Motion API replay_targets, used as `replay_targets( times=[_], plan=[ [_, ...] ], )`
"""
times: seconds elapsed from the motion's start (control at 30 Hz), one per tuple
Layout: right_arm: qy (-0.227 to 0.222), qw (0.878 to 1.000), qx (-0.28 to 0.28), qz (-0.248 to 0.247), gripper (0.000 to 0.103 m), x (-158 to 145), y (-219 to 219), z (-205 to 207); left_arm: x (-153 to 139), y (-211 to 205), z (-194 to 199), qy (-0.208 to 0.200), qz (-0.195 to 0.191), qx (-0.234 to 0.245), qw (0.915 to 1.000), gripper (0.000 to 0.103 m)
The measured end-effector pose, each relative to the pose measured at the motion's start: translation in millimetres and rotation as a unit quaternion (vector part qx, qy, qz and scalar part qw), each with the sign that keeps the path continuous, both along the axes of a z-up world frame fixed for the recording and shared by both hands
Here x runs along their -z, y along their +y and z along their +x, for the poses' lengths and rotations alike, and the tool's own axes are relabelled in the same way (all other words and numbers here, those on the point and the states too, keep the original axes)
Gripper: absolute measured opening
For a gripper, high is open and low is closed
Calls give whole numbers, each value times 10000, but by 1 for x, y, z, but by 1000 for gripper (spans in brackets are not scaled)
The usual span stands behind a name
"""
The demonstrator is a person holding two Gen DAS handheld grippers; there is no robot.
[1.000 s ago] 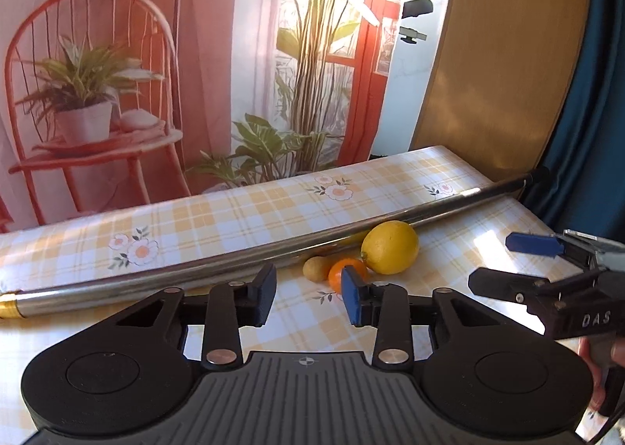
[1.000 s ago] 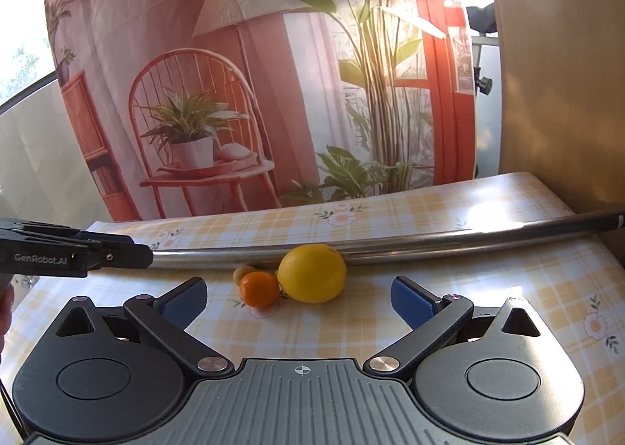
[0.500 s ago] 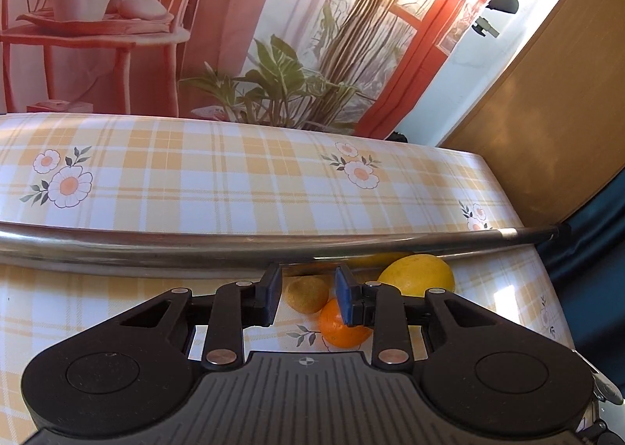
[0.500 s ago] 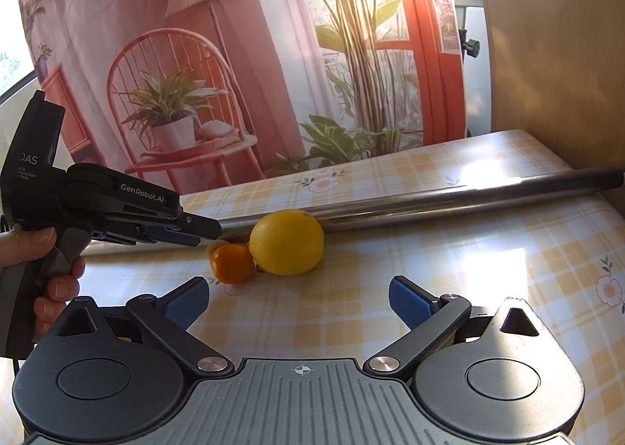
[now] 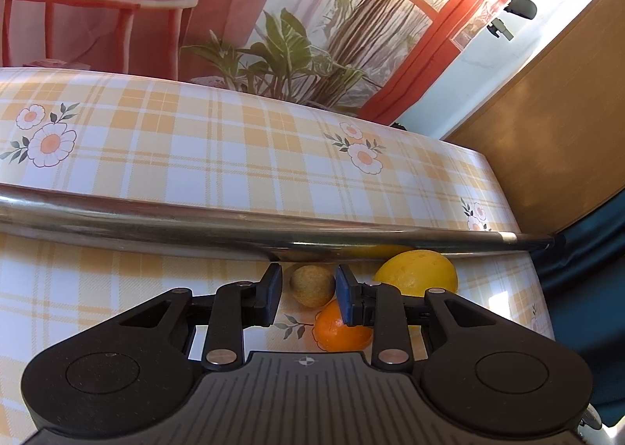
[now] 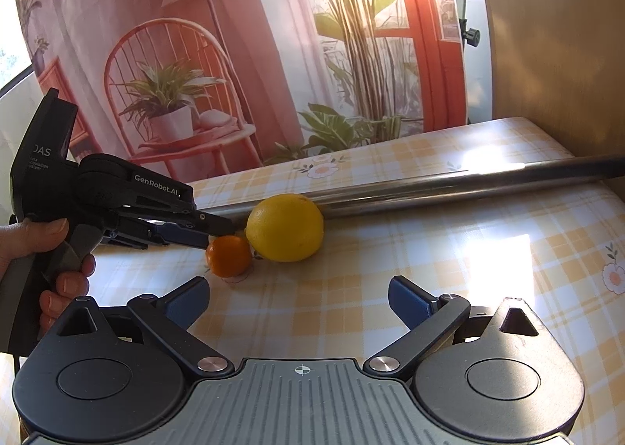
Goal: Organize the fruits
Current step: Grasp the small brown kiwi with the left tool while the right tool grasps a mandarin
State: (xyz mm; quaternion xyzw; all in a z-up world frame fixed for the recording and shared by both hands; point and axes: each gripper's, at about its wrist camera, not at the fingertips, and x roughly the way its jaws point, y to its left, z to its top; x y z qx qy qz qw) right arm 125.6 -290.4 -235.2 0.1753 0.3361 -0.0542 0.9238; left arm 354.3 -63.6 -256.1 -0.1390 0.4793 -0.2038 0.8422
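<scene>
We see metal pole (image 5: pixel 273 228) blocking 12 o'clock past small brown fruit (image 5: pixel 311 285); orange (image 5: pixel 339 330) and lemon (image 5: pixel 418 273) crowd 3 to 5 o'clock; bare tablecloth (image 5: pixel 97 289) open at 9 o'clock.

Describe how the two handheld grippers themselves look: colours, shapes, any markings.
Both are matte black plastic: two round hubs beside a ribbed grey centre plate with a small crosshair mark, silver pivot pins, and linkage arms ending in blue pads. The left gripper seen from the right gripper camera has a pistol-style grey handle, white "GenRobot.AI" and "DAS" lettering, and a thin black cable below. No sleeve shows.
</scene>
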Motion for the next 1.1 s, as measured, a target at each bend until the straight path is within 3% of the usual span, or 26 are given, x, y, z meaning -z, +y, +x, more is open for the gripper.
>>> replay_targets(
  times=[0.2,0.27,0.43,0.53,0.8,1.1],
  plan=[
    [72,9999,-53,134,93,4,2,0,-9,3,-11,-172,107,152,9997,26],
    [77,9998,-132,154,86,5,4,2,-15,8,-19,-289,109,195,9993,26],
    [-81,9983,-531,215,55,3,17,15,-31,26,-41,-654,266,314,9970,26],
    [-100,9967,-807,24,45,-1,28,30,-37,38,-55,-823,373,337,9953,26],
    [-28,9863,-1533,-610,40,-11,54,82,-47,76,-84,-1115,584,151,9919,26],
    [667,9678,-1899,-1508,41,1,77,126,-55,99,-105,-1332,682,-16,9887,26]
  ],
)
